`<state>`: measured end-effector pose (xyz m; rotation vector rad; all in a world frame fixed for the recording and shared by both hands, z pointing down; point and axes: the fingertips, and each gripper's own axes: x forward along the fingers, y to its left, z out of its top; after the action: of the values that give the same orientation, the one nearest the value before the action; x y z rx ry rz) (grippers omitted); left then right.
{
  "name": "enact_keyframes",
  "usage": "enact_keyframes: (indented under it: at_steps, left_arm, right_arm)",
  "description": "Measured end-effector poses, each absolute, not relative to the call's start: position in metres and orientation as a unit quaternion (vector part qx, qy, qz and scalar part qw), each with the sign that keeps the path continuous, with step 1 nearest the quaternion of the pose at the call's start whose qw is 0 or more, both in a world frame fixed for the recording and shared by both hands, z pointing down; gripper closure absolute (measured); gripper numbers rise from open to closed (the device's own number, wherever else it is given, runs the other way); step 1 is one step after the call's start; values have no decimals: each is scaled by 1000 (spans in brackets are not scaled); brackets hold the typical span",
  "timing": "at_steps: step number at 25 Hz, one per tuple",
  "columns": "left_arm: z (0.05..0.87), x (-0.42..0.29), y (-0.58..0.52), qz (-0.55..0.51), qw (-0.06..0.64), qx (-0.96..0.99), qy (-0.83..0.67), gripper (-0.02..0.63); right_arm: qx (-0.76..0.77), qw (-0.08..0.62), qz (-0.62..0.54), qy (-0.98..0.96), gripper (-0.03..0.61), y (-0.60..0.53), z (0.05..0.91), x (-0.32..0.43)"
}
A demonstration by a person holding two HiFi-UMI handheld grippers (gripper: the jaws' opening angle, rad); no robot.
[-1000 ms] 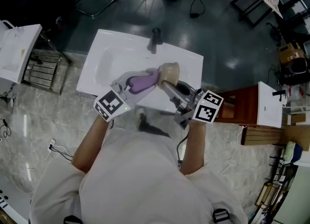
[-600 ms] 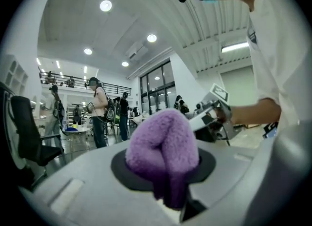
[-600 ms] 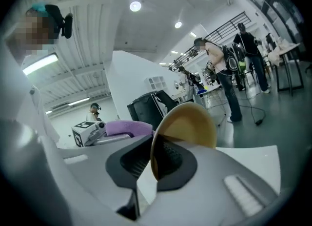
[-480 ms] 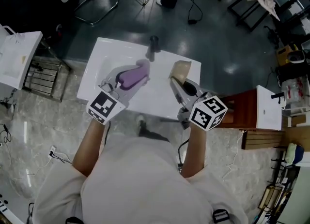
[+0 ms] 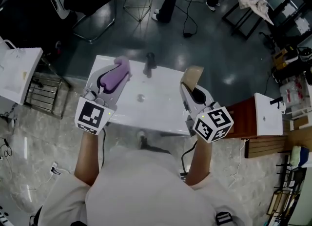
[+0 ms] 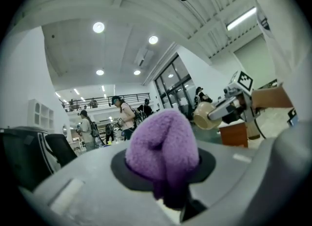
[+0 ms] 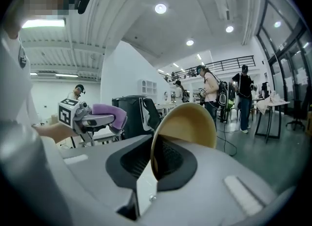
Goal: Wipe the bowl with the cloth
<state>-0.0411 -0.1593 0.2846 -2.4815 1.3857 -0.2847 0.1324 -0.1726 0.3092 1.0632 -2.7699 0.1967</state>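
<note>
A purple cloth (image 5: 114, 75) is bunched between the jaws of my left gripper (image 5: 116, 73), which is shut on it; in the left gripper view the cloth (image 6: 162, 151) fills the space between the jaws. My right gripper (image 5: 191, 84) is shut on the rim of a tan bowl (image 5: 192, 75), held on edge; in the right gripper view the bowl (image 7: 187, 125) stands upright between the jaws. Both grippers are raised above the white sink (image 5: 161, 104) and held apart, the cloth at the left, the bowl at the right. Cloth and bowl do not touch.
A dark faucet (image 5: 149, 61) stands at the sink's far edge, with a drain (image 5: 140, 97) in the basin. A brown stand with a white box (image 5: 263, 115) is at the right, a white unit (image 5: 17, 69) at the left. People stand beyond.
Both grippers have risen and drawn apart. The cloth, which was against the bowl over the sink, has moved to the left and away from it; the bowl has moved right and up.
</note>
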Motion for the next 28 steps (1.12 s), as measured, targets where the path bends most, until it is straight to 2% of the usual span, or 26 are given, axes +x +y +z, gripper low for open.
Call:
enact_keyframes:
  at_steps: [21, 28]
  left_arm:
    - [271, -67, -160, -109, 141, -843, 508, 505]
    - [268, -66, -160, -111, 142, -845, 503, 505]
  right_arm:
    - [351, 82, 36, -932, 560, -175, 264, 118]
    - [334, 102, 29, -937, 560, -172, 265, 105]
